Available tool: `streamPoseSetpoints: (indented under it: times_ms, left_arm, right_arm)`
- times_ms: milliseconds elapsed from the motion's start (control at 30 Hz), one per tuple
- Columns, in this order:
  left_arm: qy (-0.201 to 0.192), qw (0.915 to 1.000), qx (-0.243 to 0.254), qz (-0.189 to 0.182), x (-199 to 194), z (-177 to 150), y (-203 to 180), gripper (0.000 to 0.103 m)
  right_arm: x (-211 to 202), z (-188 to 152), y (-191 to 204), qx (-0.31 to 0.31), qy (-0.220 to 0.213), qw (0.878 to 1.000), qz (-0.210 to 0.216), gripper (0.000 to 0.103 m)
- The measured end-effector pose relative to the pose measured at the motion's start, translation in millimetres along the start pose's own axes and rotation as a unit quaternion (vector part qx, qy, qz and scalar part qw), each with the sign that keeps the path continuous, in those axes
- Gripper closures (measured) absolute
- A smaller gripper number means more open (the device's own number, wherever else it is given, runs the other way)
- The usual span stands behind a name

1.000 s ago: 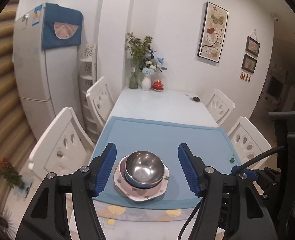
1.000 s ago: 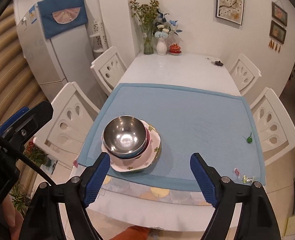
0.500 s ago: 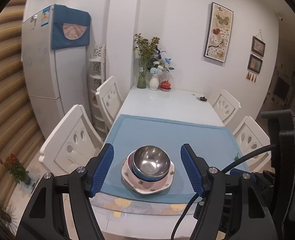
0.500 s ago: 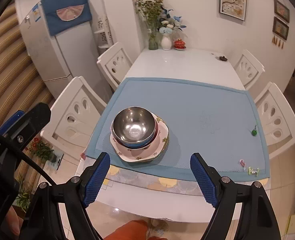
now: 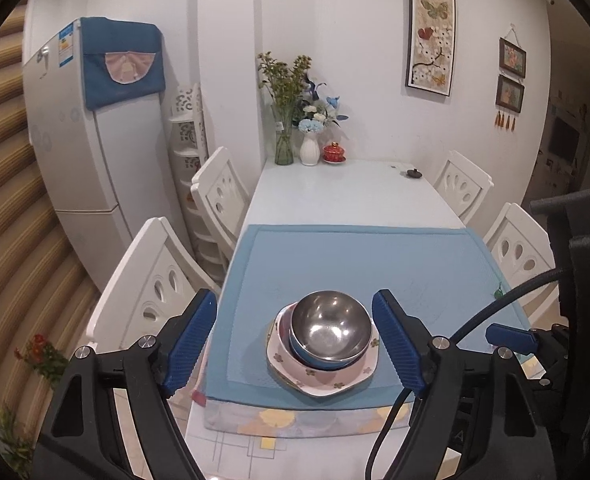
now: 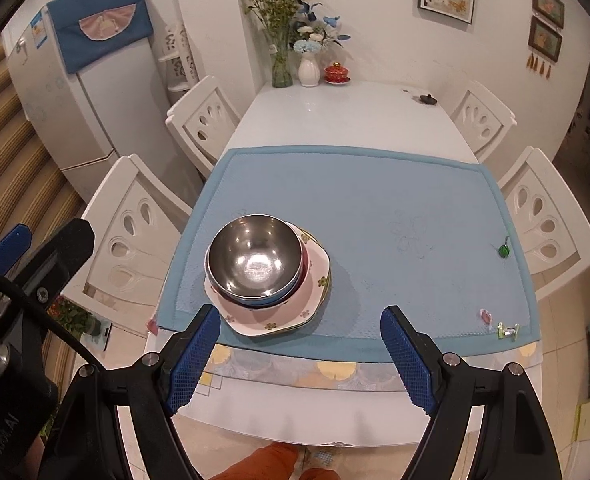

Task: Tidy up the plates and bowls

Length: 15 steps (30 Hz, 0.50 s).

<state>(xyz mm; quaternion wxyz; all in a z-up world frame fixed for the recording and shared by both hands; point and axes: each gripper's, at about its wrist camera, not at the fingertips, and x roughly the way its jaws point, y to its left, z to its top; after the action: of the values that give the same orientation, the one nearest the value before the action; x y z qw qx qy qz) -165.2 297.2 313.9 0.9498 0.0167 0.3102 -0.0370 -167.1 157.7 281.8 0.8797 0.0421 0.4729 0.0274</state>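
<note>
The left claw (image 5: 295, 342) hangs above the near edge of the white surface (image 5: 351, 196), its blue ribbed fingers (image 5: 191, 338) spread wide; its jaws have just been opening, and nothing is pinched between them. Seen along this claw, the stack of dishes lies ahead between the two fingers and apart from both. The stack sits on the light blue rectangular mat (image 5: 355, 256): a shiny round steel bowl (image 5: 331, 326) on top, nested in a blue bowl (image 5: 303, 354) whose rim alone shows, all resting on a pale pink angular plate with small flower prints (image 5: 319, 380). A further rim shows between the bowls and the plate, but what it belongs to cannot be told. To the right of this claw, part of the other tool and a black cable (image 5: 435, 360) cross the view.

The right claw (image 6: 301, 356) is likewise spread, empty, and held over the front edge of the surface. From it the steel bowl (image 6: 255, 260) and the flowered plate (image 6: 279, 316) lie ahead and to the left, the plate's near corner just beyond the left finger (image 6: 193, 356), not touching. Ahead and to the right, the mat (image 6: 395, 220) is bare apart from a small green object (image 6: 503, 250) near its right border and small wrapped sweets (image 6: 509, 330) at its near right corner.
</note>
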Motion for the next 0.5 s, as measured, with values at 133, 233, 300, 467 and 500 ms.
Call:
streamPoseSetpoints:
  times_ms: [133, 233, 300, 467, 500]
  left_arm:
    - [-0.011, 0.9998, 0.009, 0.015, 3.2, 0.8, 1.7, 0.018]
    - [-0.018, 0.9995, 0.013, 0.021, 5.4, 1.3, 3.6, 0.015]
    - [-0.015, 0.9997, 0.013, 0.016, 7.5, 2.2, 5.4, 0.015]
    - [0.0, 1.0, 0.001, -0.003, 17.2, 3.2, 12.6, 0.015]
    - [0.002, 1.0, 0.0, -0.004, 18.8, 3.4, 13.6, 0.015]
  right_arm:
    - [1.2, 2.8, 0.5, 0.009, -0.001, 1.0, -0.004, 0.022]
    - [1.9, 4.1, 2.5, 0.013, -0.002, 1.0, -0.01, 0.022]
    - [3.3, 4.9, 4.1, 0.017, -0.001, 1.0, -0.011, 0.022]
    - [7.7, 5.3, 7.1, 0.02, 0.005, 1.0, -0.018, 0.022]
    - [8.7, 5.5, 7.7, 0.021, 0.006, 1.0, -0.019, 0.022]
